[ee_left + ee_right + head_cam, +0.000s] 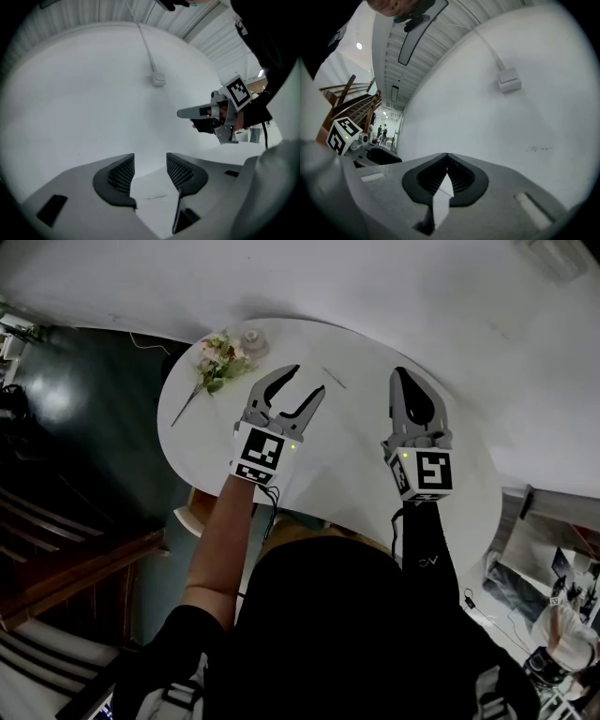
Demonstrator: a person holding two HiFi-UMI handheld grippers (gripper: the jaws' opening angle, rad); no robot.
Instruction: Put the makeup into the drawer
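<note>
I see no makeup item and no drawer in any view. My left gripper (307,379) hovers over the round white table (347,474) with its jaws apart and nothing between them; the left gripper view shows only bare tabletop in the gap of that gripper (150,165). My right gripper (402,374) is held to its right at about the same depth, jaws together and empty. In the right gripper view its pads meet at the tip of the gripper (447,160). The right gripper (182,113) also shows from the side in the left gripper view.
A small bunch of flowers (217,362) and a pale round jar (253,341) lie at the table's far left edge. A thin sliver (334,379) lies on the table between the grippers. A white wall with a cable box (158,79) stands behind. Wooden stairs (56,549) drop away at the left.
</note>
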